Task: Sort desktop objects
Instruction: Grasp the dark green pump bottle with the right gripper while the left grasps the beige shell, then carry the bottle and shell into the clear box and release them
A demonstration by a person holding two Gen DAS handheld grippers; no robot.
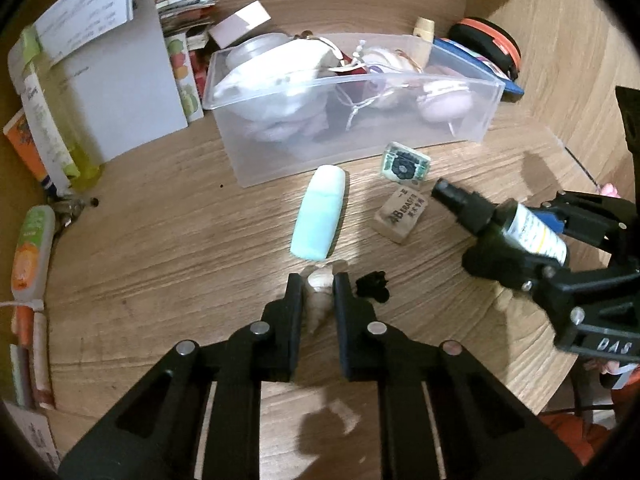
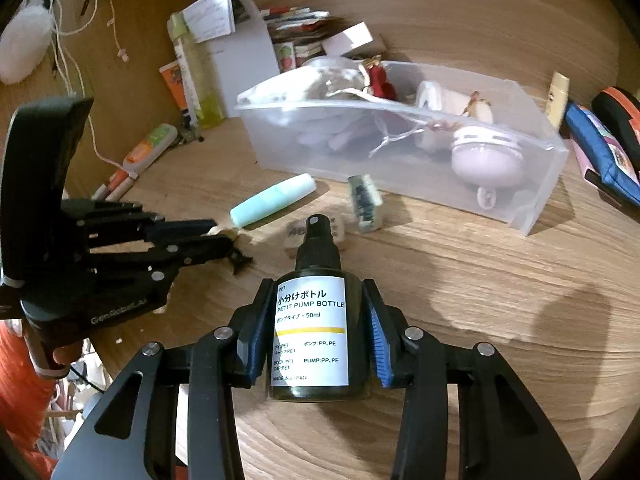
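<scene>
My left claw [image 1: 317, 284] pinches a pale shell [image 1: 320, 300], base hidden; right claw [image 2: 316, 312] clamps the pump bottle [image 2: 311, 332].

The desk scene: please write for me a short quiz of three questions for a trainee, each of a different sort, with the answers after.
1. True or false: the right gripper holds a dark pump bottle with a white label.
2. What lies between the fingers of the left gripper? A) the mint green tube B) a pale spiral seashell C) the eraser
3. Fill in: the clear plastic bin stands ____ the mint green tube, as seen from the left wrist camera.

Key: 1 true. 2 B, the seashell; the tube and the eraser lie free on the desk. 3 behind.
</scene>
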